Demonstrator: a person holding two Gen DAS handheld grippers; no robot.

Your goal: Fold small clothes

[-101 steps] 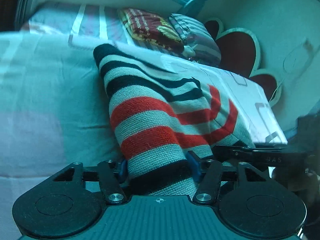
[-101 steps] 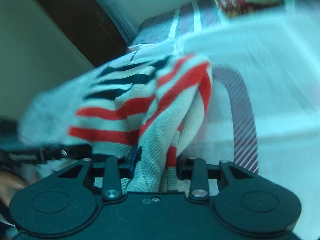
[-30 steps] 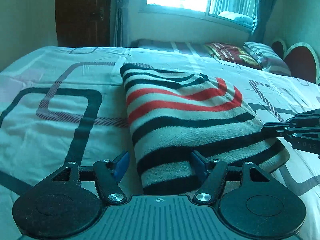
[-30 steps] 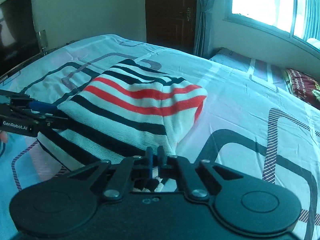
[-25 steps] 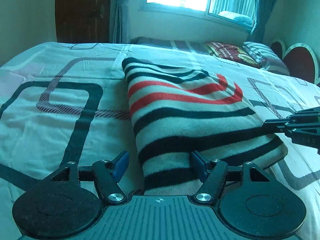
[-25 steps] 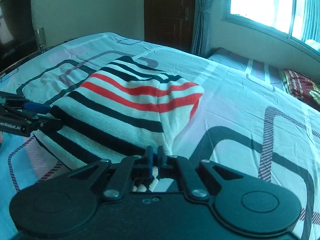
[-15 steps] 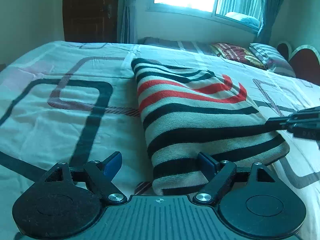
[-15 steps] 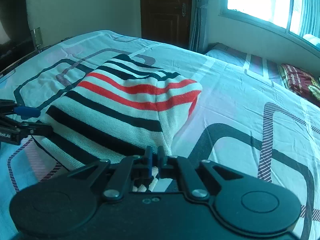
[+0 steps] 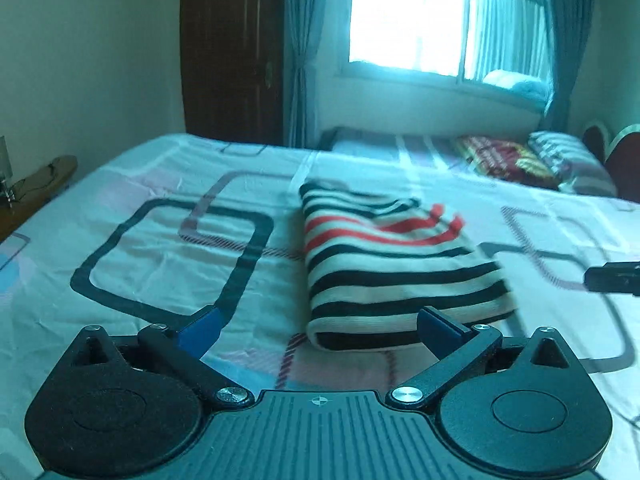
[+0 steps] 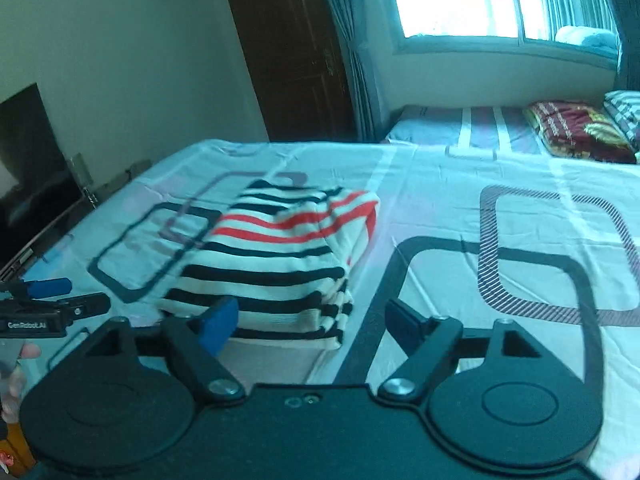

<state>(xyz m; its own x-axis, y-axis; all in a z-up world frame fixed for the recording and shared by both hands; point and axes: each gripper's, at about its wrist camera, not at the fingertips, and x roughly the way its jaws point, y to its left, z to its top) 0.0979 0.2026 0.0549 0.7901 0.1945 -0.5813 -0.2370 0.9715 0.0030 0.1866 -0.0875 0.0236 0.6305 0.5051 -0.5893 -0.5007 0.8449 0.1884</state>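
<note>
Blown-out window point(image 9: 404, 16) backlight, teal cast, dim foreground, motion blur, fisheye-bent edges, dark corner vignetting

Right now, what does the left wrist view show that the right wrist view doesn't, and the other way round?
Only the left wrist view shows the heart-shaped headboard at the far right, and the right gripper's dark tip seen from outside, beside the sweater.

Only the right wrist view shows the dark TV screen by the left wall, the left gripper from the side, and the person's fingers under it.

Both show the folded striped sweater lying free on the patterned bedsheet, each gripper's own jaws spread open, plus the door, window and pillows.
</note>
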